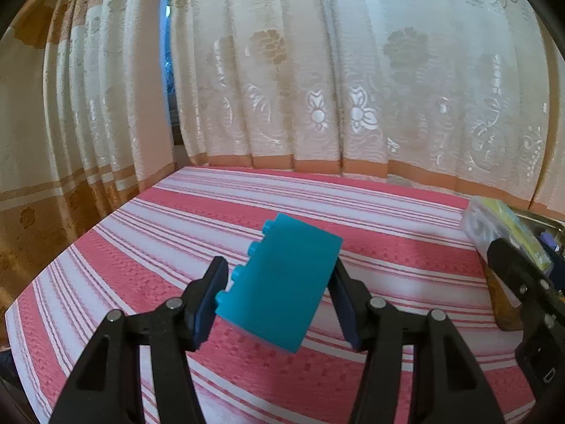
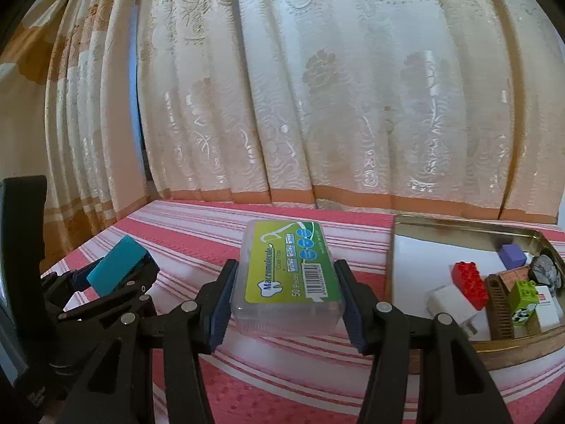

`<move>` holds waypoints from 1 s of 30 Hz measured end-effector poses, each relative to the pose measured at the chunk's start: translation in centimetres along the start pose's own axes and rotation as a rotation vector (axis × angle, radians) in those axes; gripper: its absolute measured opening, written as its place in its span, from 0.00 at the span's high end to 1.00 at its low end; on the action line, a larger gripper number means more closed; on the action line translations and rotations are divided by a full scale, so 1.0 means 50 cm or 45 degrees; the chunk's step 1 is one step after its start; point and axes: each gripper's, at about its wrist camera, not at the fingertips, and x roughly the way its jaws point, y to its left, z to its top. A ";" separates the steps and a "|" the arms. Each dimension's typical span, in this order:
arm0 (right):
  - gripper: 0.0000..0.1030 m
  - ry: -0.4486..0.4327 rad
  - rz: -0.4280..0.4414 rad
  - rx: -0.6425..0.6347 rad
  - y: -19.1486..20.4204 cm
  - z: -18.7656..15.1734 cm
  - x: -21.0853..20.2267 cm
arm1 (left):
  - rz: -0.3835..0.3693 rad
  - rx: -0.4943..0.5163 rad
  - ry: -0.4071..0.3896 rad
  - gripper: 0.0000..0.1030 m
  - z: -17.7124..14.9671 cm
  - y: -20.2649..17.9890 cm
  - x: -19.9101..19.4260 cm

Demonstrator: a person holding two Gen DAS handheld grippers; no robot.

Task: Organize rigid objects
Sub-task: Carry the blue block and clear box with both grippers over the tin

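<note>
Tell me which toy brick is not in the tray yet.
The blue brick, held in the left gripper over the striped cloth. The red brick and green brick already lie in the tray.

Background: a pleated cream curtain (image 1: 317, 70) with a woven floral pattern and an orange-tan hem band hangs directly behind the tabletop (image 1: 388, 212). Daylight passes through the fabric. A narrow gap (image 1: 166, 35) between two panels shows blue light. The left panel (image 1: 35, 141) is darker, golden-brown. The tabletop carries a cloth with red, pink and white stripes.
</note>
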 end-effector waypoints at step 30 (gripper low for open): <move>0.45 -0.069 -0.123 0.037 -0.147 -0.001 -0.063 | -0.167 0.079 -0.014 0.45 0.000 -0.171 -0.032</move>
